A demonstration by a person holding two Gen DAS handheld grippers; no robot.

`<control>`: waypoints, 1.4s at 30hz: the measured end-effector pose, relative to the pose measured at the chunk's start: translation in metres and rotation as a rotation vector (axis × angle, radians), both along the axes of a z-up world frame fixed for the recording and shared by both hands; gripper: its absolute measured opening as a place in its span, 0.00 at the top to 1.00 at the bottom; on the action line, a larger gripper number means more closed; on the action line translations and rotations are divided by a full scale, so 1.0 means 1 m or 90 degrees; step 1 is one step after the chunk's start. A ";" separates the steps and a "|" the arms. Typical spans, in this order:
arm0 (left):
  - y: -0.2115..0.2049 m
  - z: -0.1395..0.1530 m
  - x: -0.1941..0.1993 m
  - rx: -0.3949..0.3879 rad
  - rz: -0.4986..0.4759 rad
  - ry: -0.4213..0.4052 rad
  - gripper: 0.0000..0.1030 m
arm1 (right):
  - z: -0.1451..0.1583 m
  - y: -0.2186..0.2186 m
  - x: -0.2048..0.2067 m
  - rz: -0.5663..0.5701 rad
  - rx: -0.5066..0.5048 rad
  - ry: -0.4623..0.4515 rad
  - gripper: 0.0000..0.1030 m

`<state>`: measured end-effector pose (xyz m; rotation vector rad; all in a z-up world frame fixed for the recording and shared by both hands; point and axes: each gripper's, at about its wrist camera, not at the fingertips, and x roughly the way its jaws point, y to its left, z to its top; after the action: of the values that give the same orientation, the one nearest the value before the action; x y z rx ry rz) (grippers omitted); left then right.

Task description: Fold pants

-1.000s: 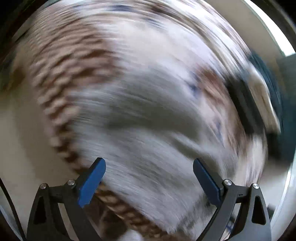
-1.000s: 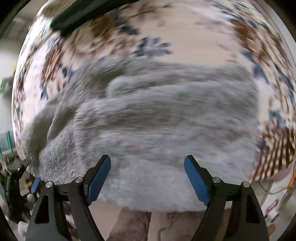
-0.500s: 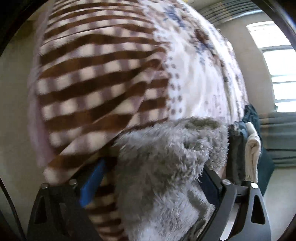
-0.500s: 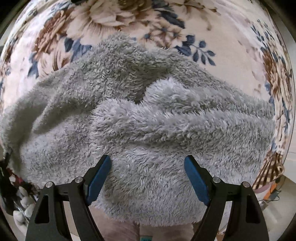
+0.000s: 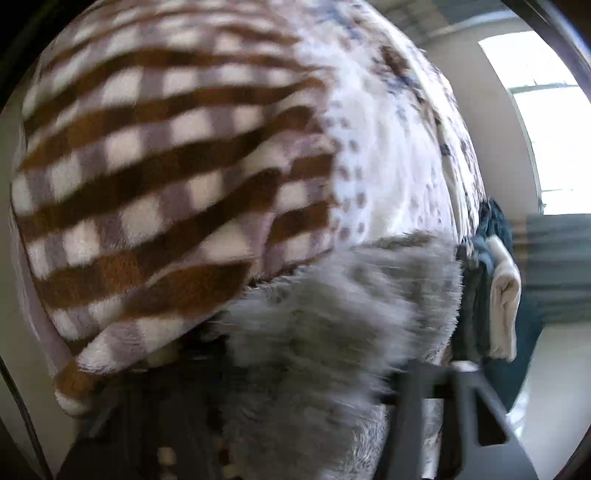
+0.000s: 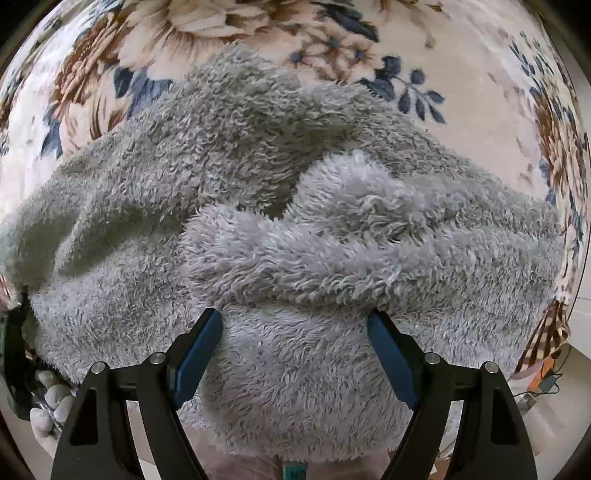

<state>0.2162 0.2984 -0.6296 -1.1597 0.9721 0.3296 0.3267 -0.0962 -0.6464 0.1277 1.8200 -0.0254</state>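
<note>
Grey fleece pants (image 6: 295, 221) lie bunched on a floral blanket (image 6: 221, 22), a thick fold running across their middle. My right gripper (image 6: 295, 317) points steeply down at them, open, its blue pads (image 6: 199, 354) touching the pile just below that fold. In the left wrist view an end of the pants (image 5: 332, 314) fills the gap of my left gripper (image 5: 314, 369). Its jaws are closing on the fleece, which hides both pads; the picture is blurred there.
A brown and white plaid blanket (image 5: 147, 166) lies right beside the pants' end. A stack of folded dark and cream clothes (image 5: 502, 295) stands at the right, under a bright window (image 5: 546, 110). Small orange items (image 6: 543, 373) lie off the blanket's right edge.
The left gripper dropped onto the pants' end and its jaws came together around the fleece. The right gripper slid over the pants, came closer to them and stayed open.
</note>
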 end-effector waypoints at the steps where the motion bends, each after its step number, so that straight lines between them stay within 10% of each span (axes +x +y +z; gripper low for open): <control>1: -0.003 0.006 0.000 0.016 -0.005 -0.004 0.72 | 0.001 -0.004 -0.001 -0.003 0.001 -0.002 0.19; 13: -0.030 0.090 -0.005 0.109 -0.038 -0.067 0.79 | 0.014 -0.058 -0.024 -0.034 0.029 -0.046 0.19; 25: -0.199 0.194 0.039 0.251 -0.340 -0.154 0.79 | 0.033 -0.141 -0.060 0.024 -0.113 -0.100 0.19; 42: -0.492 0.147 0.023 0.308 -0.746 -0.111 0.80 | 0.007 -0.387 -0.147 -0.253 -0.064 -0.106 0.19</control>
<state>0.2393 -0.1938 -0.4826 -0.0661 1.1684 -0.4603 0.1796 -0.4834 -0.6390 0.4070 1.5992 -0.3752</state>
